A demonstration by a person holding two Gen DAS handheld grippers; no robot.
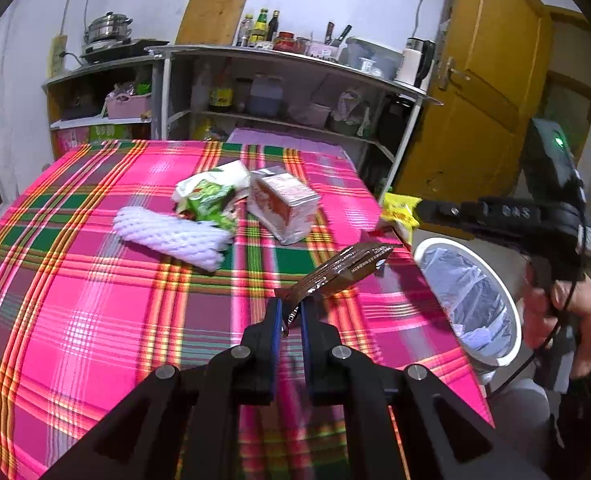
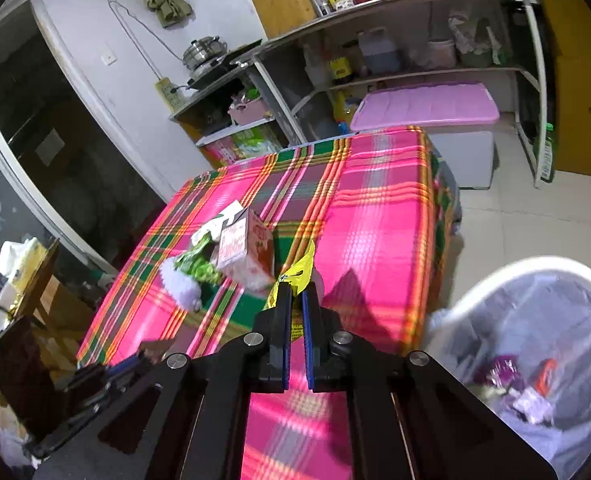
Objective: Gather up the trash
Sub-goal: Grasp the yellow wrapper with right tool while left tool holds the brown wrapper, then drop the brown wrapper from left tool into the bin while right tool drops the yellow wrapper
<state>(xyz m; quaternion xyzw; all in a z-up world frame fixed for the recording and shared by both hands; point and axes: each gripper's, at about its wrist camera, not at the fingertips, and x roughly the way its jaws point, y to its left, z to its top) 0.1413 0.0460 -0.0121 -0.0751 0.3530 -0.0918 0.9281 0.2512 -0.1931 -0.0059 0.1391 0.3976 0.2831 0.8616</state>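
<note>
- Your left gripper [image 1: 291,308] is clamped on a brown wrapper [image 1: 343,270], which sticks up and out toward 1 o'clock above the plaid tablecloth [image 1: 95,280].
- Your right gripper [image 2: 295,300] is pinched tight on a yellow wrapper [image 2: 297,276]; in the left wrist view that wrapper [image 1: 400,212] hangs off the table's right edge at 3 o'clock, just above the bin.
- The white trash bin [image 2: 475,300] stands on the floor beside the table, at 4 o'clock in the right wrist view and at 4 o'clock in the left one [image 1: 513,312]. It is lined with a clear plastic bag [image 2: 567,320].
- Inside the bin you can see a few scraps at the bottom: a purple wrapper [image 2: 503,372], a red-orange piece [image 2: 545,374] and a pale pink-white packet [image 2: 533,404]. What they are printed with is too blurred to tell.
- Left on the table, near its middle at 12 o'clock from your left gripper, lie a white foam net [image 1: 171,236], a green and white bag [image 1: 209,196] touching it, and an orange carton [image 1: 281,204] just beside the bag.
- Beyond the table, a storage box with a pink lid [image 2: 427,110] sits shut on the floor at 12 o'clock in the right wrist view; its contents are hidden.
</note>
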